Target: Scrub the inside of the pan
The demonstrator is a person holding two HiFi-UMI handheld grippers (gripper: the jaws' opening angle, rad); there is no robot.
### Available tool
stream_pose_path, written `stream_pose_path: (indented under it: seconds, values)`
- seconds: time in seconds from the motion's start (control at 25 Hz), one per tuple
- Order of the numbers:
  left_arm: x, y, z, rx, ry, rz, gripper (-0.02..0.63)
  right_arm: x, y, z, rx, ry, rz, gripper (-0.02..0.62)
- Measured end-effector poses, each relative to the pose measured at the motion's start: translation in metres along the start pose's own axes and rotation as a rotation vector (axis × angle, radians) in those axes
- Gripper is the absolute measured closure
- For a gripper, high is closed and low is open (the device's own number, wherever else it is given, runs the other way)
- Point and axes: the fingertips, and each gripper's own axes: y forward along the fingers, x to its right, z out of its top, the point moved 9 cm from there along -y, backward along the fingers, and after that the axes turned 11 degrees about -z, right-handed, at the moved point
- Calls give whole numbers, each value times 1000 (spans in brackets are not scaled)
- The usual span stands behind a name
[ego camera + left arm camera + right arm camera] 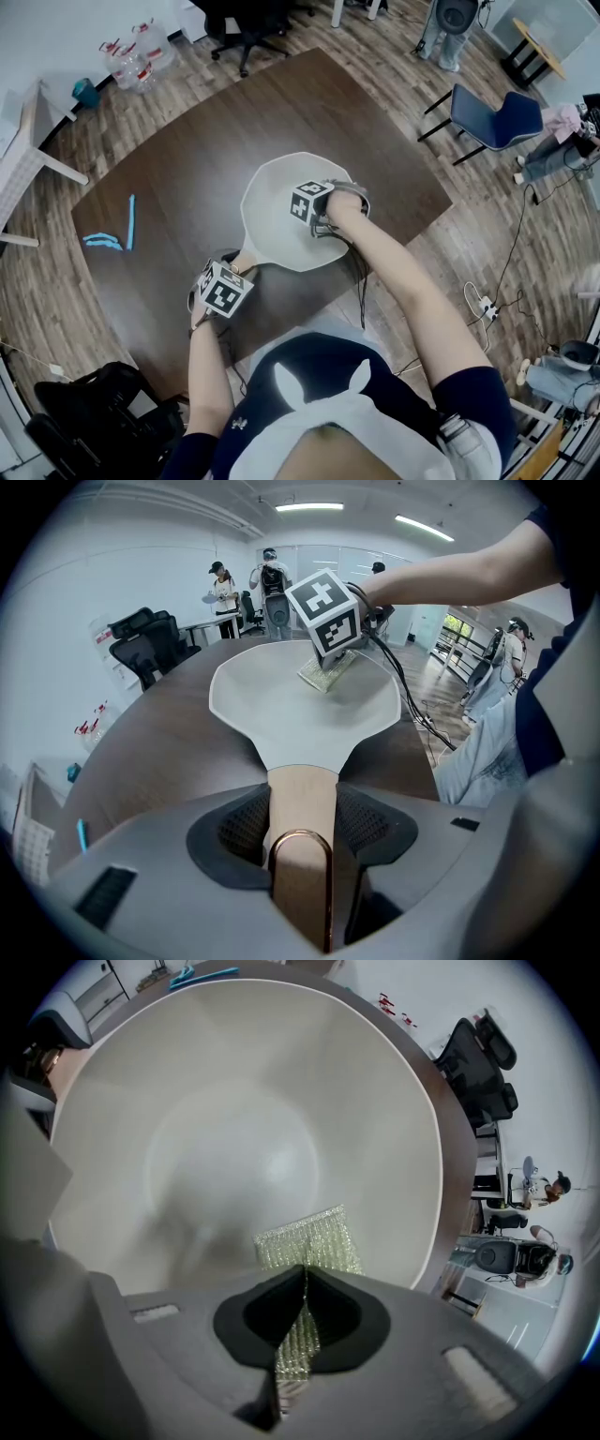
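A pale cream pan (pixel 281 220) lies on the dark brown table (pixel 178 216). Its tan wooden handle (pixel 302 808), with a copper hanging loop, sits between the pads of my left gripper (pixel 302 832), which is shut on it. My right gripper (pixel 323 217) reaches down inside the pan bowl (pixel 234 1138). It is shut on a yellow-green mesh scrubbing cloth (pixel 309 1241), whose free end rests on the pan's inner wall near the rim. In the left gripper view the cloth (pixel 323 675) and the right gripper's marker cube (pixel 325 611) show inside the pan (pixel 300 700).
Blue strips (pixel 117 230) lie on the table at the left. A blue chair (pixel 492 117) stands on the wood floor beyond the table's right side, a black office chair (pixel 239 23) beyond its far edge. Cables (pixel 487 305) trail on the floor at right. People stand far off.
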Motion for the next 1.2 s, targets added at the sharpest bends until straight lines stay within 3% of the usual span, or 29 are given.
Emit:
stream_pose_path:
  seconds: [0.24,0.76,1.04,1.2]
  values:
    - [0,0,0,0,-1,1,384,-9,-2,-3,-27,-51,6,584]
    - [2,0,1,-3,-9,9,384,-29,-5,-8,-68,-117,107,585]
    - [5,0,4,3,-9,9,383,-41,-12,-12,-80,-171,85,586]
    - [4,1,2,-1,-23,4,383,-47,-14,-11,-78,-175,122,586]
